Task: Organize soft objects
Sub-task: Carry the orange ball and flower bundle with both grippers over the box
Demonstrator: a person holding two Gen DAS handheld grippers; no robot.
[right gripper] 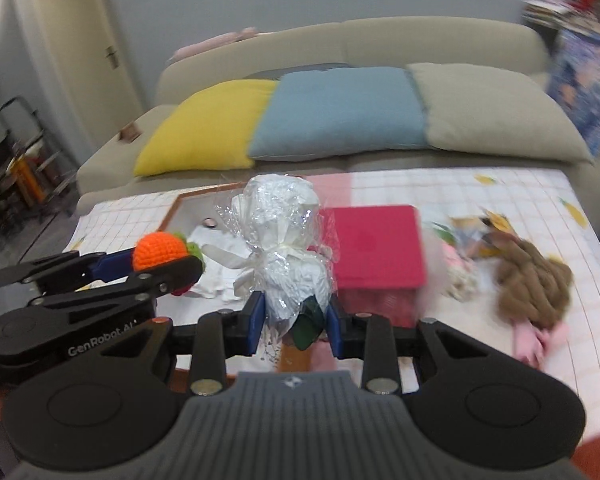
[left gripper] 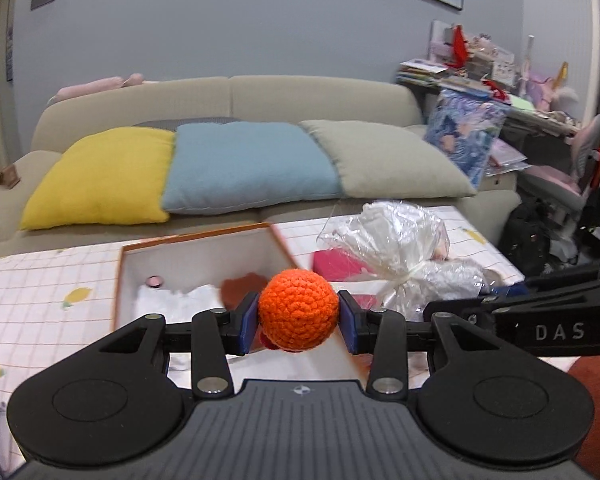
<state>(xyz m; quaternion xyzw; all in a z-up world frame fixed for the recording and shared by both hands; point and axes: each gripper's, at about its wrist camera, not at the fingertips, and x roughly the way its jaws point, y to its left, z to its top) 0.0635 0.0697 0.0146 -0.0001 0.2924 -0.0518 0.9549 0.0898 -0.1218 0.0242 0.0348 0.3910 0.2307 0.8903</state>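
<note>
My left gripper (left gripper: 299, 320) is shut on an orange crocheted ball (left gripper: 298, 309) and holds it above the white box with an orange rim (left gripper: 204, 236). The same ball (right gripper: 160, 249), with a bit of green at its tip, shows at the left of the right wrist view, in the left gripper (right gripper: 162, 258). My right gripper (right gripper: 296, 322) is shut on a white bundle wrapped in clear cellophane (right gripper: 284, 236), gripped low down where dark green shows. That bundle (left gripper: 400, 240) appears right of the ball in the left wrist view.
White cloth (left gripper: 180, 300) and a small pink ring (left gripper: 155, 281) lie in the box. A pink box (right gripper: 374, 240) stands behind the bundle. A brown woolly toy (right gripper: 534, 280) and other soft items lie at the right on the checked tablecloth (right gripper: 500, 192). A sofa with yellow, blue and beige cushions (left gripper: 252, 168) stands behind.
</note>
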